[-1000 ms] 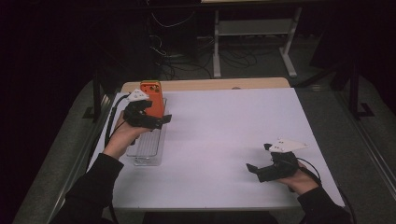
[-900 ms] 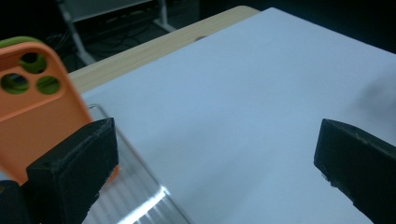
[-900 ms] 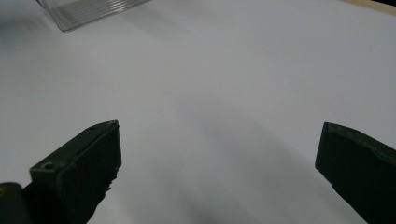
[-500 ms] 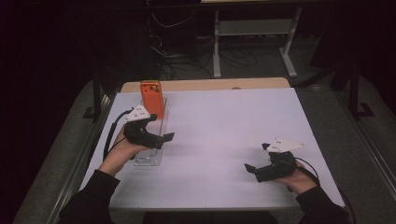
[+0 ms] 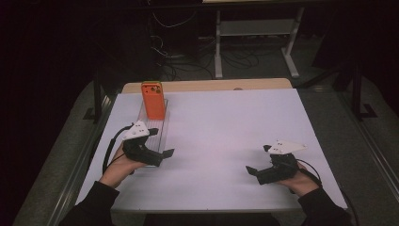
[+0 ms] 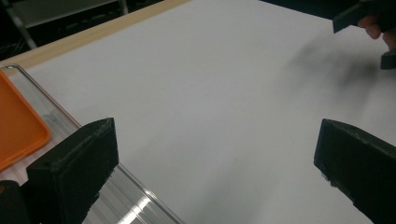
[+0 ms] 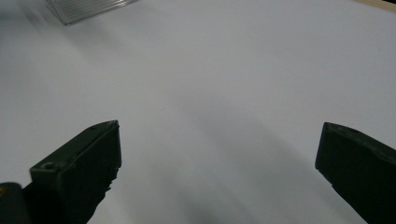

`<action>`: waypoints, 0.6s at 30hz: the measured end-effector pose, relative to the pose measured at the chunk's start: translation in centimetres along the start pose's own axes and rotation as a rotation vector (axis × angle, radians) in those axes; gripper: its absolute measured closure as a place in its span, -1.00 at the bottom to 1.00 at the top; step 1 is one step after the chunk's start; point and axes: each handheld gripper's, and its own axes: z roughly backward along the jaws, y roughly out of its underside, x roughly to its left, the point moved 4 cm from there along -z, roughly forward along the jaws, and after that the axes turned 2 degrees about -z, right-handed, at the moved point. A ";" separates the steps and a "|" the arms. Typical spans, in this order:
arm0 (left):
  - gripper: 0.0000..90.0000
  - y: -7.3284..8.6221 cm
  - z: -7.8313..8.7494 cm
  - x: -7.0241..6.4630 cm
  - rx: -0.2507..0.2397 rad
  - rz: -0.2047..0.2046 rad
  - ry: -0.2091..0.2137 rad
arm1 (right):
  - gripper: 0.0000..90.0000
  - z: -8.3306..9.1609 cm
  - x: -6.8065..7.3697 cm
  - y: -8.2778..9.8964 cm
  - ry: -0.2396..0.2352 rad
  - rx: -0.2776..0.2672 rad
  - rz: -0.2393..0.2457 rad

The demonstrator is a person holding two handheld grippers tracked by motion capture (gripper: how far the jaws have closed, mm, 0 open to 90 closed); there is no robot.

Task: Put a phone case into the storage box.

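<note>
An orange phone case [image 5: 153, 100] stands at the far end of a long clear plastic tray [image 5: 160, 129] on the left of the white table [image 5: 226, 132]. My left gripper [image 5: 162, 141] hovers open over the tray's near end, apart from the case. In the left gripper view the jaws of my left gripper [image 6: 217, 154] stand wide apart with nothing between them. The orange case [image 6: 18, 126] and the clear tray [image 6: 116, 196] lie to their left. My right gripper [image 5: 258, 159] is open above the bare table at the near right. The right gripper view shows the same gripper [image 7: 219, 154] holding nothing.
A wooden strip [image 5: 207, 85] runs along the table's far edge, with a dark floor, cables and a metal stand [image 5: 254, 28] behind it. The tray's corner [image 7: 88, 9] shows at the top left of the right gripper view. The right hand's gripper [image 6: 369, 23] appears far off in the left gripper view.
My left gripper has let go of the orange case, which now stands in the tray, and has drawn back toward the near edge. The right gripper has barely moved.
</note>
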 end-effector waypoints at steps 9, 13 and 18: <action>-1.00 1.6 0.6 -0.6 -0.011 0.009 0.020 | -1.00 0.1 0.0 -0.1 -0.002 -0.009 0.002; -1.00 2.4 0.8 -0.4 0.000 0.007 0.017 | -1.00 0.2 0.0 -0.2 -0.005 -0.016 0.004; -1.00 3.3 0.8 -0.2 0.007 0.023 0.016 | -1.00 0.3 0.1 -0.2 -0.004 -0.020 0.010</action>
